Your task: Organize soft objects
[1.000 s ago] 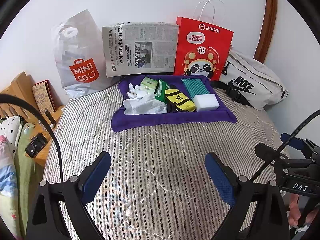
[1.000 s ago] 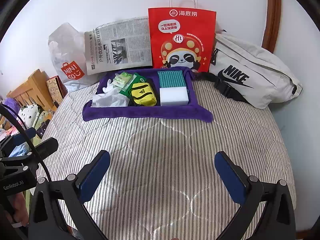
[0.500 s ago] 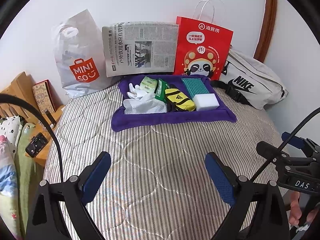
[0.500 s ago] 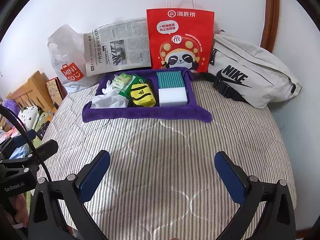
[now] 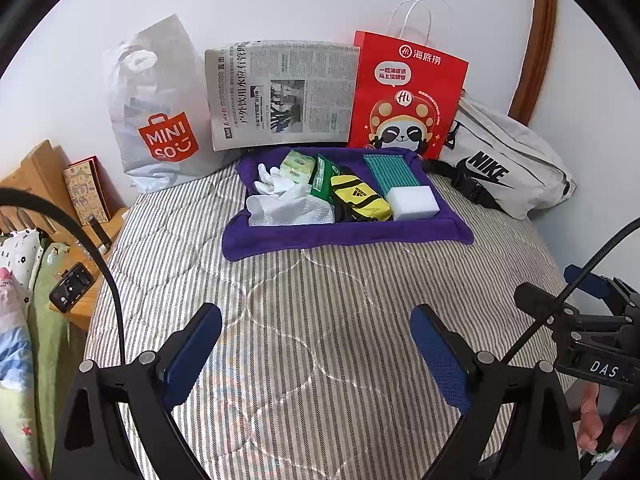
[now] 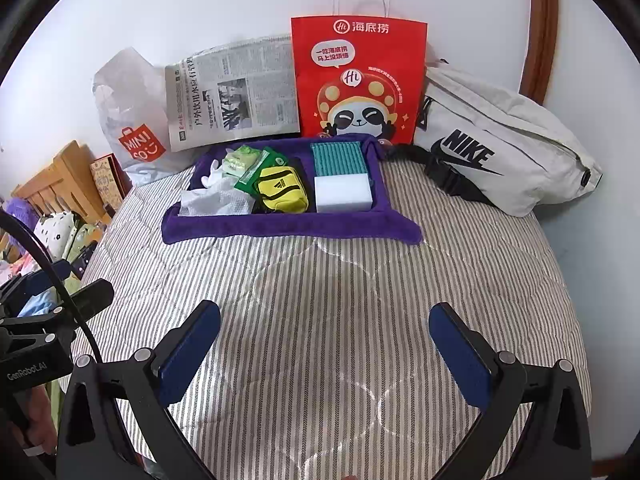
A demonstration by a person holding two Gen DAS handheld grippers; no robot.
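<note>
Left gripper (image 5: 316, 344): released, jaws wide, nothing between them, low at 6 o'clock over the bare quilt (image 5: 320, 280)
Right gripper (image 6: 324, 344): released too, jaws spread and empty, also at 6 o'clock of its view, well apart from the tray
Tray (image 6: 280, 229): purple, soft-walled, at 12 o'clock on the quilt, just in front of the bags
In the tray: white gloves (image 5: 272, 180) and a white cloth (image 5: 292, 210) at its 9 o'clock side; pale green pack (image 5: 297, 165) and dark green pack (image 5: 322, 176) behind; yellow pouch (image 5: 360, 198) in the middle; teal cloth (image 5: 390, 170) and white sponge (image 5: 414, 202) at 3 o'clock
Behind the tray: Miniso bag (image 5: 160, 120) at 10 o'clock, newspaper (image 5: 280, 92) at 12, red bag (image 5: 408, 96) at 1, Nike bag (image 5: 504, 160) at 2 o'clock
Progress: all the small soft things lie together inside the tray, none loose on the quilt; this fits either a sorted tray or a gathered lot waiting to go into the bags, and the views cannot settle which
Hidden: insides of all bags; what lies under the cloth and pouch; the tray's far wall behind its contents
Cut off: the hand on each handle, only fingers at the frame edge
Hard to read: labels on the green packs
</note>
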